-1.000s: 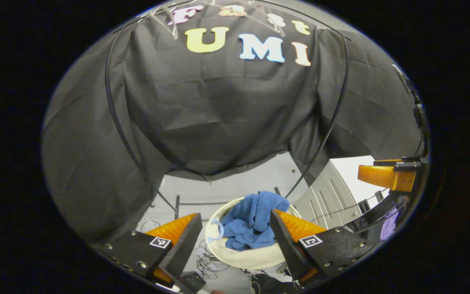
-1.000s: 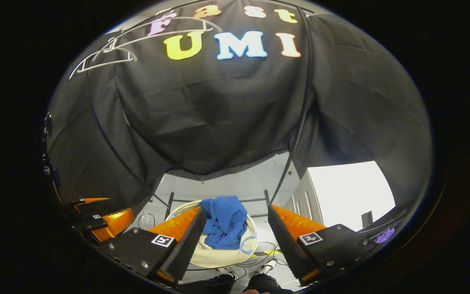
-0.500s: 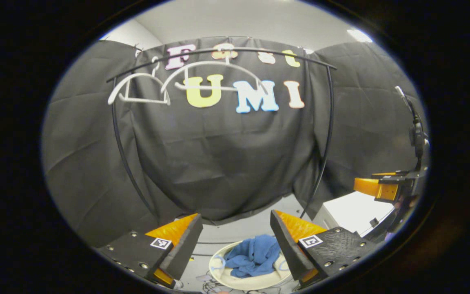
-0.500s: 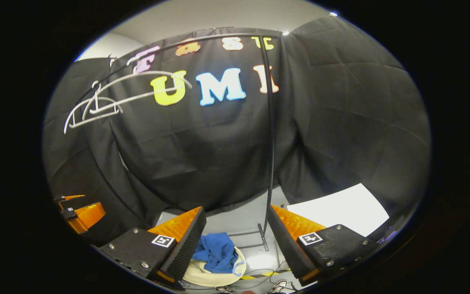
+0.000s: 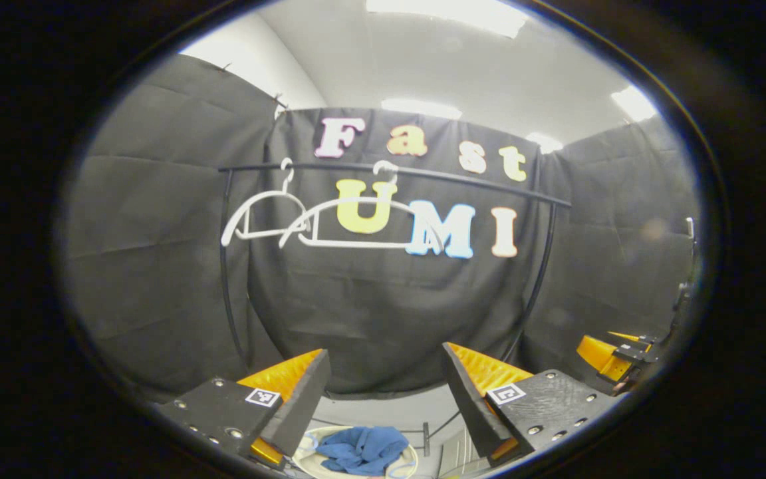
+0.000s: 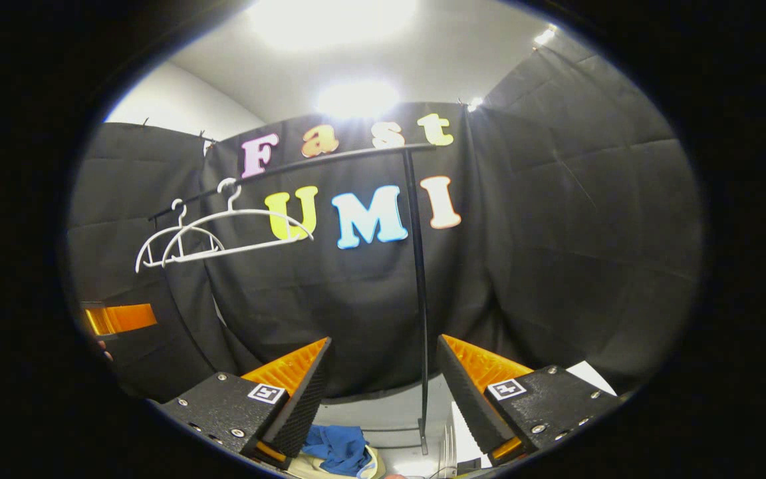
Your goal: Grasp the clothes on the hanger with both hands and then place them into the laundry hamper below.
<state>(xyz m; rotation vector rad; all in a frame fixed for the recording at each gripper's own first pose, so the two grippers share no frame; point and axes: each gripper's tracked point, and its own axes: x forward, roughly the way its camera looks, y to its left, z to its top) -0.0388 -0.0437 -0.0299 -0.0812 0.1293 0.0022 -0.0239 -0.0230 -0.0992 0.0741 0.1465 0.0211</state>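
Clothes (image 5: 362, 450) lie in hamper (image 5: 303, 459), frame bottom; hangers (image 5: 330, 223) bare. Left gripper (image 5: 383, 392) and right gripper (image 6: 383, 392) both spread, empty. Placing looks done; nothing left to grasp.

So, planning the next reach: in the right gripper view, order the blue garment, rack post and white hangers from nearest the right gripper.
1. blue garment, just below the right gripper
2. rack post, slightly right
3. white hangers, upper left

This is a recording booth set up as a laundry corner, not a real home. Black cloth walls (image 5: 383, 313) close it on three sides. In front of the cloth stands a thin black metal clothes rail (image 6: 416, 279) with two bare white plastic hangers (image 5: 330, 226), under a white ceiling with bright lamps (image 5: 449, 13).
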